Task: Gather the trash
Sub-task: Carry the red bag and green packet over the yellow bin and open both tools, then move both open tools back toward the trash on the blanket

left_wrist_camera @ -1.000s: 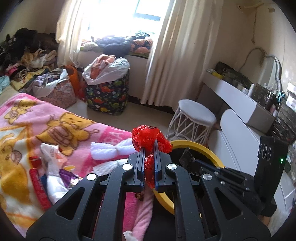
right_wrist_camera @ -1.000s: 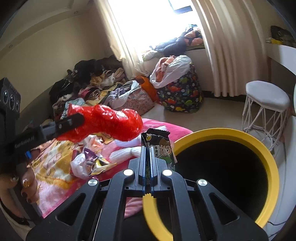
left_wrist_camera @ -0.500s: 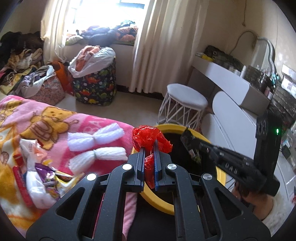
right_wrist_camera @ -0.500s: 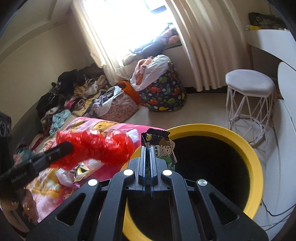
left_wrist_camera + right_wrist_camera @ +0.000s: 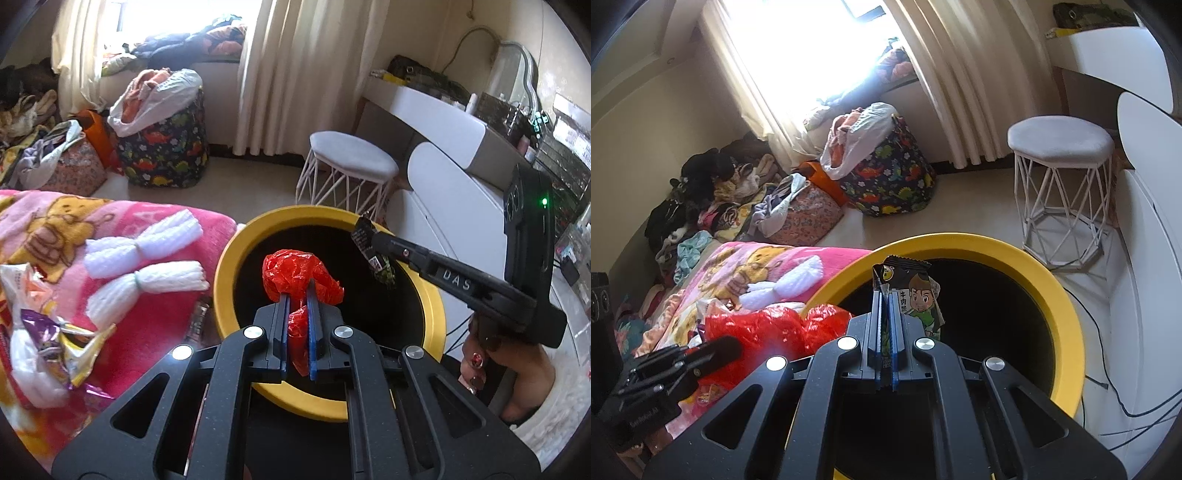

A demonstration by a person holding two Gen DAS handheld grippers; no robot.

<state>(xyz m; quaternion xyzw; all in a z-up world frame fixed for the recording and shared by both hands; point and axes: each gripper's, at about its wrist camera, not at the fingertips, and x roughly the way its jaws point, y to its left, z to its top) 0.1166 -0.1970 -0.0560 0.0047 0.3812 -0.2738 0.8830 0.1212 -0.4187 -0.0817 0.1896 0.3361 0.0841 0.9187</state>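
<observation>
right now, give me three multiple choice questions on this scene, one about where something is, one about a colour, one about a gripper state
1. Where is the red plastic bag?
A. on the white stool
B. above the bin's opening
C. on the blanket

2. What colour is the bin's rim?
A. yellow
B. green
C. white

3. How is the right gripper?
A. open and empty
B. shut on a white yarn bundle
C. shut on the snack wrapper

Answers: 1 B, the left gripper holds the bag over the dark interior. 2 A, the ring is yellow in both views. 3 C, the wrapper is pinched between its fingers.
</observation>
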